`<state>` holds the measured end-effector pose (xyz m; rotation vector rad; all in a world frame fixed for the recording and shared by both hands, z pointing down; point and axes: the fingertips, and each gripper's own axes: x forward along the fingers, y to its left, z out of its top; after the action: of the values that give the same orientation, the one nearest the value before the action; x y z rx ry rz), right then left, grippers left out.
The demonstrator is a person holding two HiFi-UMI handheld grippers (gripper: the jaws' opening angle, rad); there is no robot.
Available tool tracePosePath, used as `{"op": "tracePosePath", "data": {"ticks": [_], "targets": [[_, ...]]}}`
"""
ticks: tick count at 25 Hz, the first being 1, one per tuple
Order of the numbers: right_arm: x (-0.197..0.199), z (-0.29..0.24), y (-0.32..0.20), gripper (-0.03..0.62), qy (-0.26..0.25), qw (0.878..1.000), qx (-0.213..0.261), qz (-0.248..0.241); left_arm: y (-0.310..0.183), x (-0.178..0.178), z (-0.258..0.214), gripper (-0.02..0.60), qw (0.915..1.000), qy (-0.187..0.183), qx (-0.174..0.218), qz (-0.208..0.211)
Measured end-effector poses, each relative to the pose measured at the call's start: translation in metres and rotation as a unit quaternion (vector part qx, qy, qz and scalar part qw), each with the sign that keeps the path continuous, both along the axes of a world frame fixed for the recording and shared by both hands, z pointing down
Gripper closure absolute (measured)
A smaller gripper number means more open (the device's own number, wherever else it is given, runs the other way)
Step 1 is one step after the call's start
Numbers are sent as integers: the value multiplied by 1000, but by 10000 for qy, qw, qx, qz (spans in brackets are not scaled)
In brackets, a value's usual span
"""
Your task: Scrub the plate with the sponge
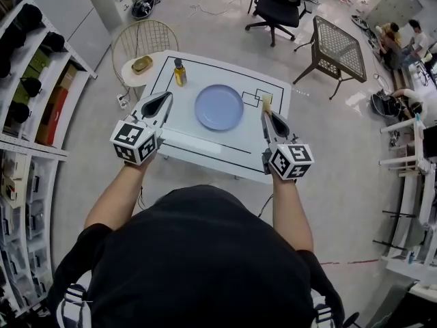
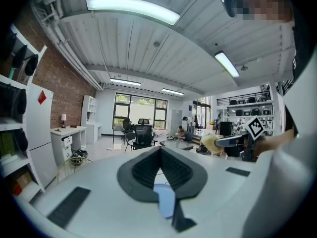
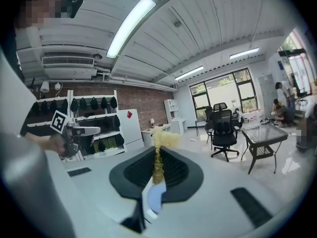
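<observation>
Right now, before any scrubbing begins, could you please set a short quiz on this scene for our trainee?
1. True or false: the right gripper has its jaws shut on the yellow sponge.
2. Which thing stands on the white table along with the blue plate? A) a yellow bottle B) a mug C) a fork
3. Fill in: the left gripper holds nothing, and its jaws are ___.

Key: 1 true; 2 A; 3 shut.
</observation>
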<state>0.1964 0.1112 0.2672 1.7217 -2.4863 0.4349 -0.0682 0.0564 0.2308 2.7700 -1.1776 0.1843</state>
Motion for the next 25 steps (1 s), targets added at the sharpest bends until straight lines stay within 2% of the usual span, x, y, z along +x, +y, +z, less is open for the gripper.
{"op": "tracePosePath", "data": {"ticks": [11,25], "targets": [[31,21,-21,569,-90,9995,-164,-260,-11,38,16,574,9996,-168,-181,-106],[25,36,-42,569,-71,9985,-322,-441,-26,34,33,574,9988,-236,-387,-180]]}}
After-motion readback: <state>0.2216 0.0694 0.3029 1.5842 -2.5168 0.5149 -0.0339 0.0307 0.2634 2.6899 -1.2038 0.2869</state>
